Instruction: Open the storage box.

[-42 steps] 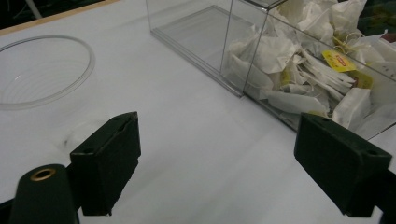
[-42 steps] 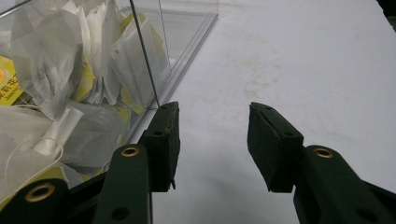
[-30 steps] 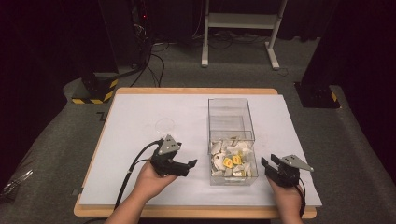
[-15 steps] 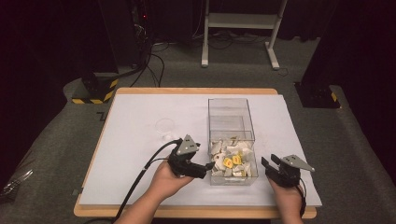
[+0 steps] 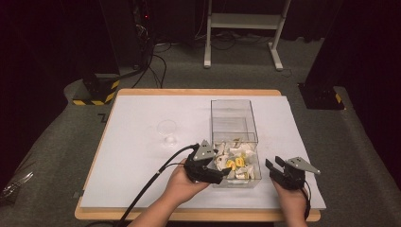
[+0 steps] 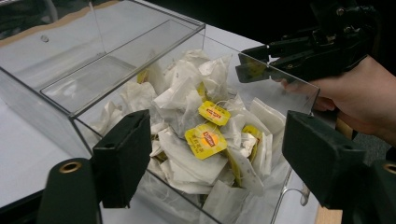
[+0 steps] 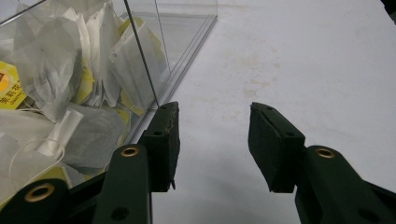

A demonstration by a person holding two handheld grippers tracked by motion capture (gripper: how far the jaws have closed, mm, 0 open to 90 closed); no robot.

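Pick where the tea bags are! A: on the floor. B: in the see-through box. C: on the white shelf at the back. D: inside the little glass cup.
B: the tea bags lie piled at one end of the clear box, white with yellow tags.

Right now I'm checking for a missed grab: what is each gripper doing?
Left gripper: open, jaws just been closing, above the tea bags, gripping nothing.
Right gripper: open, empty, beside the clear box.
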